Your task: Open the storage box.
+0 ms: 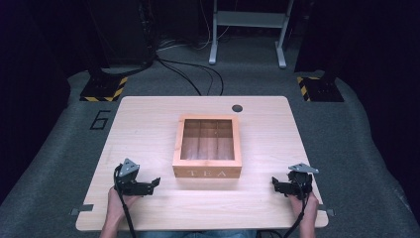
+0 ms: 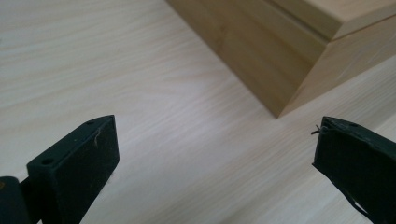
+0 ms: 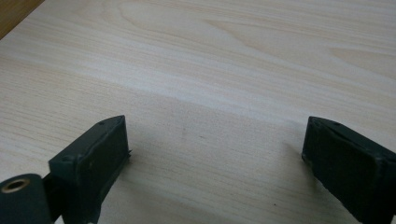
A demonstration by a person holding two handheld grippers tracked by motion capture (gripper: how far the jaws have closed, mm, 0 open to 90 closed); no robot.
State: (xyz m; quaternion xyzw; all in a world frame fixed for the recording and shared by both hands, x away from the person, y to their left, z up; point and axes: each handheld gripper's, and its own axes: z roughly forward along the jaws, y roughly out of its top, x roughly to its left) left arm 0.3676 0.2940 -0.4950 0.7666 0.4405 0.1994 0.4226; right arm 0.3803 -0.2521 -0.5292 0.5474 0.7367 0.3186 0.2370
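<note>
Square wooden tea box with glass-paned lid [image 1: 207, 147] sits mid tabletop [image 1: 148, 124], lid closed. Rigid, prob. weighty, glass fragile: grip its side walls. Left gripper [image 1: 155, 183] & right gripper [image 1: 274, 182]: jaws wide apart, empty.

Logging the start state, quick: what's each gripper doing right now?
Left gripper: open, holding nothing, beside the tea box.
Right gripper: open, holding nothing, over the bare table.

High view looks forward, down over whole table [image 1: 148, 124]. Gripper views skim tabletop close; left one shares tea box [image 2: 280, 56] corner with high view.
</note>
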